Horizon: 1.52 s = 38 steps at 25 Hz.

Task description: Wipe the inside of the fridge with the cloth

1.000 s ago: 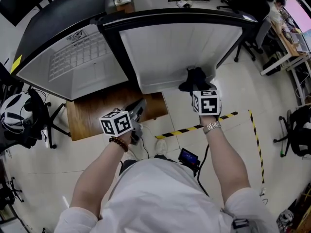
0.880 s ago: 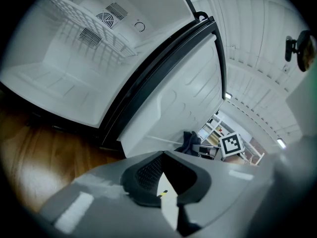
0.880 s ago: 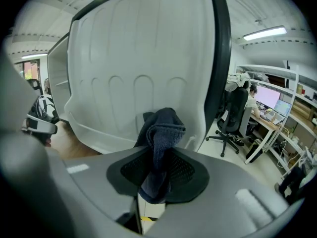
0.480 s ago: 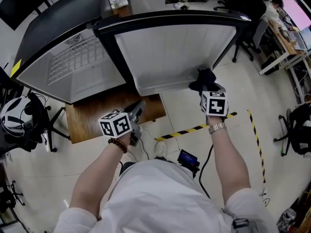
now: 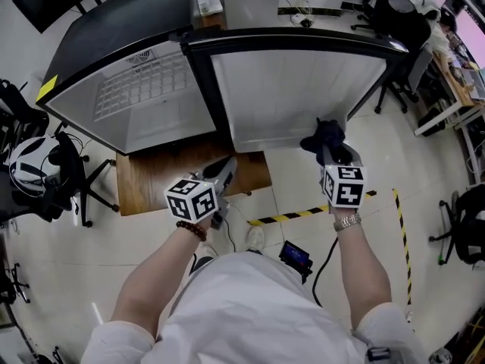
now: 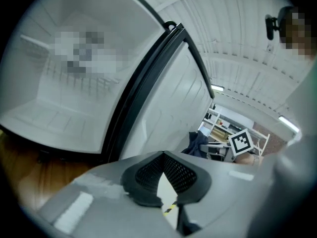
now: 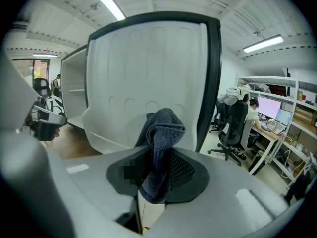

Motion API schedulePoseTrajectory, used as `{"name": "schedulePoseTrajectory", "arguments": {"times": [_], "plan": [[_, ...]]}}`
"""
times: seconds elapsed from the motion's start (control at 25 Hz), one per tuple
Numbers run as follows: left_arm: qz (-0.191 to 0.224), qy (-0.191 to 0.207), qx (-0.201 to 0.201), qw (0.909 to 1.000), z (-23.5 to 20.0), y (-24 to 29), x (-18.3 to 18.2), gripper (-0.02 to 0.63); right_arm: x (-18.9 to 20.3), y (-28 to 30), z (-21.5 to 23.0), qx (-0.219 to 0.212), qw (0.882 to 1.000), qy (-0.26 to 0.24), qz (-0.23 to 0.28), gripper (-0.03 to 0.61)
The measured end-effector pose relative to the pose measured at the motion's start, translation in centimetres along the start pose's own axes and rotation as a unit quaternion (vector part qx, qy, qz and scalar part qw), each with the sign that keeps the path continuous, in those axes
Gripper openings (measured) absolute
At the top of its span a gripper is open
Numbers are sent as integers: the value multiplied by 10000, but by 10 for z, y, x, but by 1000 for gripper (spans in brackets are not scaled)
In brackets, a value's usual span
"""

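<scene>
The fridge stands open, its white interior on the left and the door's white inner liner on the right. My right gripper is shut on a dark blue-grey cloth, held at the lower right corner of the door liner. In the right gripper view the cloth bunches upward from between the jaws. My left gripper is shut and empty, hanging over the wooden platform in front of the fridge interior. The cloth also shows in the left gripper view.
A wooden platform lies under the fridge front. Yellow-black tape crosses the floor by the door. A small device sits on the floor near the person's feet. Office chairs stand left, and another chair stands right.
My right gripper, with the cloth in it, has slid rightward along the door's lower edge to its corner. My left gripper has lifted slightly and rolled, still shut.
</scene>
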<state>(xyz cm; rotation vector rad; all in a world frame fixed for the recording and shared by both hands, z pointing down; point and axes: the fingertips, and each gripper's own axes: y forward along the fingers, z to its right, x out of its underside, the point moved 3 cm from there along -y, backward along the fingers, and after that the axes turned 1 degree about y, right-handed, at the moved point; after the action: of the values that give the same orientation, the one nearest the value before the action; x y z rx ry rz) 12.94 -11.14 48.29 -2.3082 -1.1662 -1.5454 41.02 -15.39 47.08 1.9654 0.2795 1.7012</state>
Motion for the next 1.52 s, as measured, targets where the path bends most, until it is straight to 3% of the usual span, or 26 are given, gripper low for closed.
{"name": "schedulePoseTrajectory", "arguments": {"times": [0.24, 0.48, 0.76, 1.08, 1.52], "plan": [[527, 774, -277, 9952, -1, -51, -41, 3, -42, -36, -86, -789, 9944, -134, 685, 84], [789, 1557, -635, 9826, -5, -129, -70, 3, -78, -73, -191, -1509, 9815, -373, 1114, 86], [1125, 1876, -959, 9711, -17, -221, -91, 3, -100, -117, -311, -2190, 9627, -640, 1451, 86], [1350, 2237, -964, 9604, -9, -295, -90, 3, -102, -159, -383, -2314, 9546, -632, 1768, 86], [1417, 2376, -896, 9568, -11, -336, -84, 3, -89, -179, -417, -2244, 9554, -496, 1852, 84]]}}
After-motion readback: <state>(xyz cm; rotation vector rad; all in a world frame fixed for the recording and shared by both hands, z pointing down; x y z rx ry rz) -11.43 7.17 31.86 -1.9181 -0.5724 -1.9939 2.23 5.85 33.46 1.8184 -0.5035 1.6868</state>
